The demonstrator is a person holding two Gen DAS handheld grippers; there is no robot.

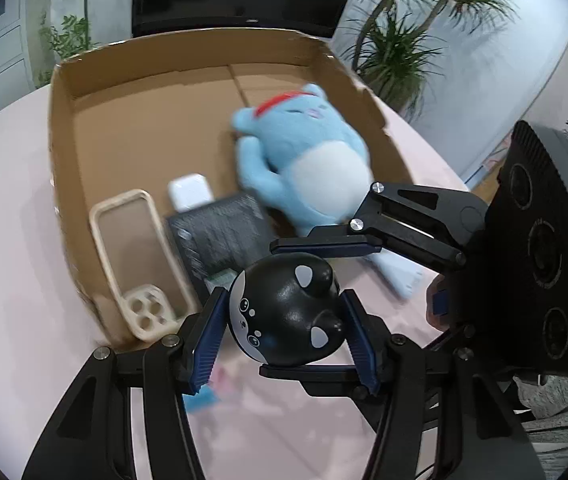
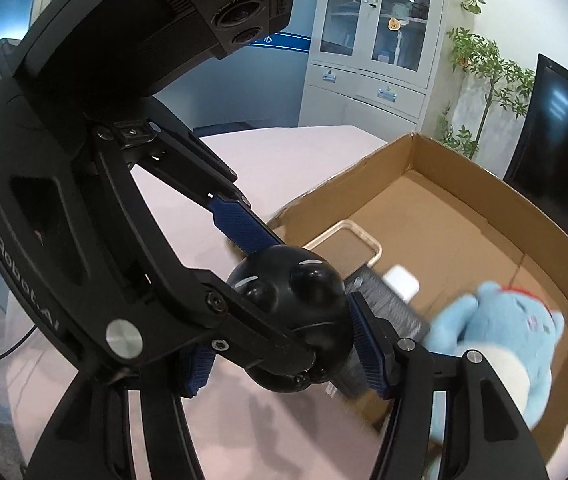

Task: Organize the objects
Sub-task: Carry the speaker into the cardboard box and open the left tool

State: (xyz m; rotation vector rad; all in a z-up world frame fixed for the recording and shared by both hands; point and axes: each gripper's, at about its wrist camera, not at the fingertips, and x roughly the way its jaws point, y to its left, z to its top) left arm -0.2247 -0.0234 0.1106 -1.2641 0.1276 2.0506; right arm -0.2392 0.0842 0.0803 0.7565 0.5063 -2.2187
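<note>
A round black toy (image 1: 285, 312) with a white cartoon face is held in the air just in front of the cardboard box (image 1: 64, 152). My left gripper (image 1: 284, 332) is shut on its sides. My right gripper (image 1: 303, 304) comes in from the right with one finger above the toy and one below; in the right wrist view (image 2: 287, 340) its blue pads (image 2: 367, 350) sit against the toy (image 2: 291, 308). Inside the box lie a blue plush (image 1: 307, 160), a beige phone case (image 1: 132, 252), a white earbud case (image 1: 190, 192) and a black packet (image 1: 220, 236).
The box (image 2: 463, 168) stands on a pale pink table (image 1: 8, 240). A small blue item (image 1: 204, 398) lies on the table under my left gripper. A light flat object (image 1: 399, 276) lies right of the box. Plants, a dark screen (image 2: 555, 140) and a cabinet (image 2: 367, 40) stand behind.
</note>
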